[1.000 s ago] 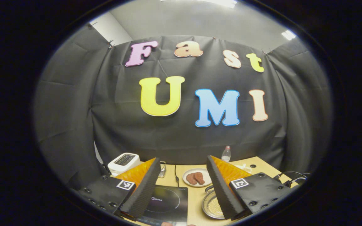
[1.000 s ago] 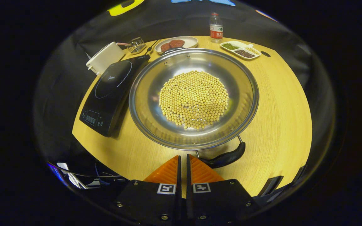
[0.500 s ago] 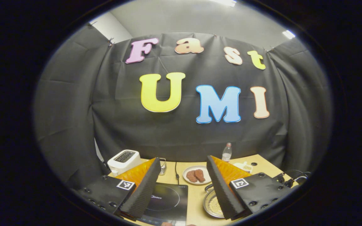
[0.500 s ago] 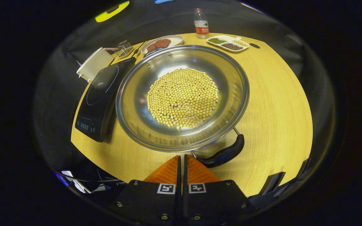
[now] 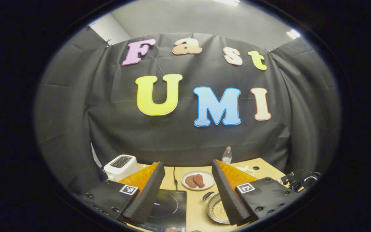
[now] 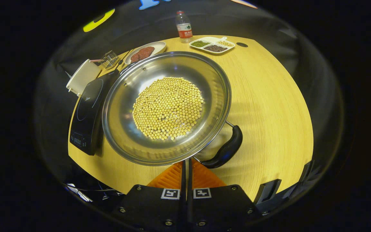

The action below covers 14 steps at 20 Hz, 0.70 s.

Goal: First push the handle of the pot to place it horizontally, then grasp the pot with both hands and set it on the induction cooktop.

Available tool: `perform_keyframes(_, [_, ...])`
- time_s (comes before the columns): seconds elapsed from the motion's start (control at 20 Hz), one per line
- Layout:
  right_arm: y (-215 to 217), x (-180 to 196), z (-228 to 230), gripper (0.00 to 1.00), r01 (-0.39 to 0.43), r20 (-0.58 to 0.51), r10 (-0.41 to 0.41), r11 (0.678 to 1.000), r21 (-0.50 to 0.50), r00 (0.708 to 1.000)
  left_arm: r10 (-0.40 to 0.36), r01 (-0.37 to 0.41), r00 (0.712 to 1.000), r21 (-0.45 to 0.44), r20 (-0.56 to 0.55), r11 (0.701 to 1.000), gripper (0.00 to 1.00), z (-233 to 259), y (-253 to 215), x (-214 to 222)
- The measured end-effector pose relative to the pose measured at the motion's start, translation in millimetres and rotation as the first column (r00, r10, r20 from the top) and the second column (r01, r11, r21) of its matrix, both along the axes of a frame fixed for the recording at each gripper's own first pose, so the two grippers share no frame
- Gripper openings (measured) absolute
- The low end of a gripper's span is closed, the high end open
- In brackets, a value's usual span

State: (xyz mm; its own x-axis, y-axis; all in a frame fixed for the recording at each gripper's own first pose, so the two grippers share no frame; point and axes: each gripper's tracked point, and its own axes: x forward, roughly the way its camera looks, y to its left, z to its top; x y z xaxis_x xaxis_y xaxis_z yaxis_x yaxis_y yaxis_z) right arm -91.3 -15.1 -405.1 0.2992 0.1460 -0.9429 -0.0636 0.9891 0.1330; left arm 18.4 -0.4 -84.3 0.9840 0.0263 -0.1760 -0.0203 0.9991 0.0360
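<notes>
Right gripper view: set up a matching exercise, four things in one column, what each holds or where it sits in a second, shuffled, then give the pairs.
Things:
1. pot
2. plate
3. bottle
4. cooktop

Descriptions:
A. holds brown pieces of food
B. stands at the table's far edge, by the divided tray
C. holds yellow beans
D. flat and dark, left of the pot, nothing on it

Pairs: 1-C, 2-A, 3-B, 4-D
</notes>
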Motion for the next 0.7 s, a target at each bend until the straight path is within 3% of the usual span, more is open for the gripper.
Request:
perform_keyframes(0.15, [-16.8,8.4,-0.8,0.01,0.002,0.003,-0.002,0.999,-0.032,1.000,-0.003,0.003,1.000,0.014,-0.001,1.000,0.99,-1.4,-1.9,0.2])
perform_keyframes(0.25, [-28.1,13.5,-3.9,0.01,0.012,-0.007,-0.013,0.998,-0.057,1.000,0.005,-0.005,1.000,0.016,-0.010,1.000,0.92,-3.4,-1.2,0.4])
perform_keyframes(0.7, [-63.5,39.6,-7.3,0.01,0.124,-0.017,-0.125,0.991,-0.053,0.992,0.005,-0.005,1.000,0.015,-0.022,1.000,0.97,-7.4,-7.7,0.9])
